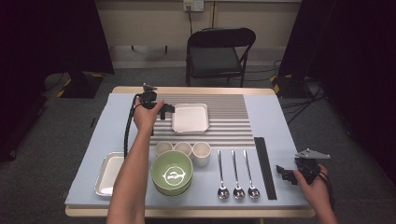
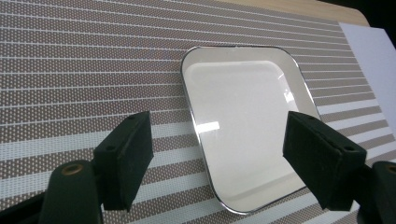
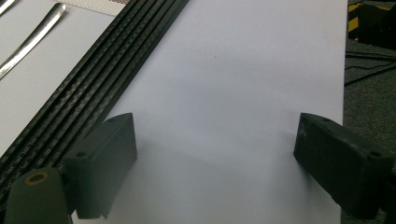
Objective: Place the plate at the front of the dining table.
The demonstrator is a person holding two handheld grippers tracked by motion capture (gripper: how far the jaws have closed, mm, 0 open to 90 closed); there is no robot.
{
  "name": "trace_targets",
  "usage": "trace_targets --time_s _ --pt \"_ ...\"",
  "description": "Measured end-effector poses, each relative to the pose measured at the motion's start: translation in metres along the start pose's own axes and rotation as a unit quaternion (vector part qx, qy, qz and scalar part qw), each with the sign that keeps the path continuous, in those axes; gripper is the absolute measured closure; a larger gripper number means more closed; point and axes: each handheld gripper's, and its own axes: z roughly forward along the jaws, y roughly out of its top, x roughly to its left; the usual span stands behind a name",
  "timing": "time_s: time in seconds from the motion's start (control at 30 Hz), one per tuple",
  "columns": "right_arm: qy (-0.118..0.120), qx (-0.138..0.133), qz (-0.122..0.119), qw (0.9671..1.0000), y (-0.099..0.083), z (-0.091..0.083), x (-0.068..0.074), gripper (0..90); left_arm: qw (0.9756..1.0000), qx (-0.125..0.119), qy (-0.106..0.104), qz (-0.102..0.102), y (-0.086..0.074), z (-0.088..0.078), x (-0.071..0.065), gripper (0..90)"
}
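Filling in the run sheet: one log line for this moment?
left hand-held gripper: open, over tray | right hand-held gripper: open, idle | tray on striped mat

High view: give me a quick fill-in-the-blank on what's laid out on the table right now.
1. The white tray near the left gripper lies on the ____ mat.
2. ____ spoons lie side by side.
3. The small cups stand just behind the ____ bowls.

Missing words: striped; three; green

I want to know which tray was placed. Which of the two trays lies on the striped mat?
The far tray, in front of the left tool, lies on the striped mat. The other tray lies on the blue cover beside the green bowls.
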Motion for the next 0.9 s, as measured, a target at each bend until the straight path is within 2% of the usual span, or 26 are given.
trace_targets --time_s 0.03,0.17,0.27,0.37,0.53,0.57,0.67,0.7,0.87,0.9 --pt "0.000 0.000 -0.001 1.0000 0.000 0.000 0.000 11.8 1.0000 -0.003 -0.006 -0.007 -0.001 -0.001 0.001 23.9" --pt "0.000 -0.001 -0.001 1.0000 0.000 0.000 0.000 11.8 0.9998 0.002 -0.016 -0.009 -0.005 -0.003 0.006 23.9" --pt "0.000 0.000 -0.001 1.0000 0.000 0.000 0.000 11.8 0.9999 0.002 -0.011 -0.008 -0.007 -0.004 0.008 23.9" --pt "0.001 0.000 0.000 1.0000 0.000 0.000 0.000 11.8 1.0000 0.007 -0.004 -0.002 -0.009 -0.007 0.010 23.9" --pt "0.000 0.000 0.000 1.0000 0.000 0.000 0.000 11.8 1.0000 0.008 -0.005 0.003 -0.010 -0.011 0.011 22.5" --pt "0.000 0.000 0.000 1.0000 0.000 0.000 0.000 11.8 0.9998 0.012 -0.010 0.010 -0.010 -0.012 0.010 22.2" --pt "0.000 0.000 -0.001 1.0000 0.000 0.000 0.000 11.8 0.9998 0.015 -0.012 0.010 -0.011 -0.014 0.010 22.2" --pt "0.000 0.000 -0.001 1.0000 0.000 0.000 0.000 11.8 0.9997 0.016 -0.012 0.016 -0.011 -0.015 0.009 22.2" --pt "-0.001 0.000 0.000 1.0000 0.000 0.000 0.000 11.8 0.9996 0.019 -0.014 0.017 -0.012 -0.017 0.008 22.9" --pt "0.000 -0.001 -0.001 1.0000 0.000 0.000 0.000 11.8 0.9995 0.020 -0.011 0.024 -0.012 -0.018 0.008 23.3"
